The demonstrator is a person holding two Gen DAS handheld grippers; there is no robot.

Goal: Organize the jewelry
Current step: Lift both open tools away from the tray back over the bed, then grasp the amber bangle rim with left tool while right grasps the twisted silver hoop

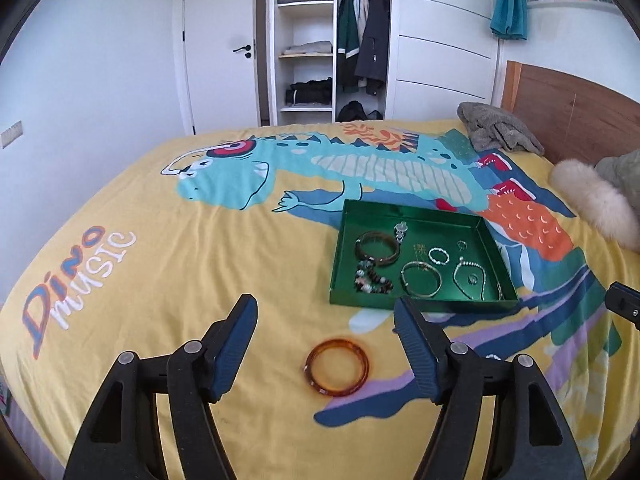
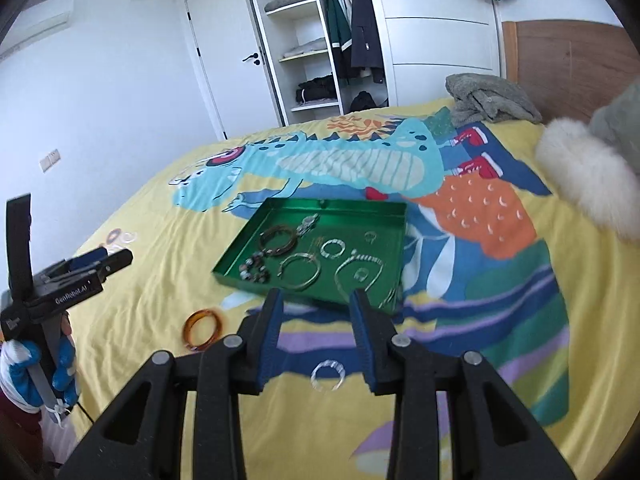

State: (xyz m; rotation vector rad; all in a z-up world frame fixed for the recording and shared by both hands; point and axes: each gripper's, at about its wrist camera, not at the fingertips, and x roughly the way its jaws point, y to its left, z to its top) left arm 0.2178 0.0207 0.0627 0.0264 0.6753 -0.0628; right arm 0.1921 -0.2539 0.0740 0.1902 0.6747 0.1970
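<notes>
A green tray [image 1: 420, 216] lies on the yellow dinosaur bedspread and holds several pieces: a brown bangle [image 1: 376, 248], a beaded bracelet [image 1: 370, 280], a silver bangle [image 1: 420, 278] and smaller rings. An amber bangle [image 1: 336, 368] lies loose on the bed in front of the tray, below my open left gripper [image 1: 324, 302]. A small clear bracelet [image 2: 328, 375] rests on the spread beneath my right gripper [image 2: 317, 294], whose jaws stand apart with nothing between them. In the right wrist view the tray [image 2: 332, 202], the amber bangle [image 2: 204, 330] and the left gripper [image 2: 116, 260], held by a gloved hand, also show.
A grey crumpled towel [image 1: 496, 126] and a fluffy white pillow [image 1: 592, 196] lie near the wooden headboard [image 1: 568, 108] at the right. Beyond the bed stand an open wardrobe [image 1: 328, 40] and a white door [image 1: 216, 52].
</notes>
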